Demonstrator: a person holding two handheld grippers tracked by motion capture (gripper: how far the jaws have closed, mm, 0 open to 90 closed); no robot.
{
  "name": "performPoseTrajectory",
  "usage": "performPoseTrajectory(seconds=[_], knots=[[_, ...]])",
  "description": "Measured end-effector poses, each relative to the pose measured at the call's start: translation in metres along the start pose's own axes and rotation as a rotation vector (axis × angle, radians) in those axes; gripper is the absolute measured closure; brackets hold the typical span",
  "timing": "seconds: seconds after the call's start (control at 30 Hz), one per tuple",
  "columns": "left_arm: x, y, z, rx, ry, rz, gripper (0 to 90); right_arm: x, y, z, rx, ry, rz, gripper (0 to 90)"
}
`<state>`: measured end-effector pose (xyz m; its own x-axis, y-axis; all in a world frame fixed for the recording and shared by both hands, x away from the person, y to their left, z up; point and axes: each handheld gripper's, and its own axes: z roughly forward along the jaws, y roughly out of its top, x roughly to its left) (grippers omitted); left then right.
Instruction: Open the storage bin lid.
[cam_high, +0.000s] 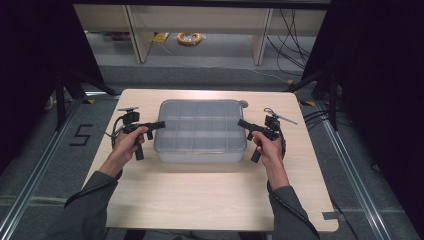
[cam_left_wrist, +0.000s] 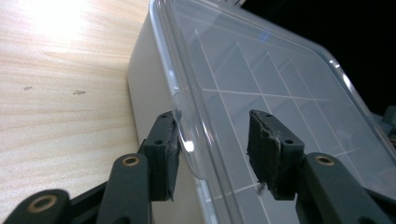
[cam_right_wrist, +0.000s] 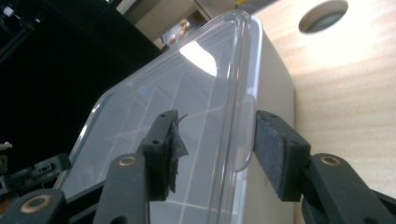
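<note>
At the bottom of the left gripper view, the left gripper (cam_left_wrist: 212, 154) has its jaws spread, one on each side of a small clear tab (cam_left_wrist: 189, 140) that sticks out from the lid's edge. One pad sits against the outer side of the tab; the other pad stands apart from it, over the lid (cam_left_wrist: 280, 79). At the bottom of the right gripper view, the right gripper (cam_right_wrist: 215, 151) likewise has its jaws spread astride a matching tab (cam_right_wrist: 245, 135) on the opposite edge of the lid, with a gap on both sides.

The lid is clear plastic and lies closed on a pale, rectangular box (cam_high: 200, 131). Through the lid, a grid of dividers splits the box into compartments; whether anything is inside cannot be told.

In the high view, the box sits in the centre of the frame on a light wooden surface (cam_high: 210, 195). The left gripper (cam_high: 159, 125) meets its left short side and the right gripper (cam_high: 241, 123) its right short side. Each is held in a hand, the left hand (cam_high: 127, 145) and the right hand (cam_high: 267, 145), with grey sleeves entering from the bottom of the frame. A round hole (cam_high: 243, 104) in the surface lies just beyond the box's upper right corner.
</note>
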<state>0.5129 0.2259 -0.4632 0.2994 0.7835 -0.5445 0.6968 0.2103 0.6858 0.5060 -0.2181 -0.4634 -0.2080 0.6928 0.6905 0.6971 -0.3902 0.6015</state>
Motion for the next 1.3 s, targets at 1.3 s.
performPoseTrajectory(seconds=[1.3], knots=[[-0.039, -0.024, -0.079, -0.127, -0.064, 0.108, 62.0, 0.053, -0.013, -0.069, -0.132, 0.109, -0.164, 69.1]])
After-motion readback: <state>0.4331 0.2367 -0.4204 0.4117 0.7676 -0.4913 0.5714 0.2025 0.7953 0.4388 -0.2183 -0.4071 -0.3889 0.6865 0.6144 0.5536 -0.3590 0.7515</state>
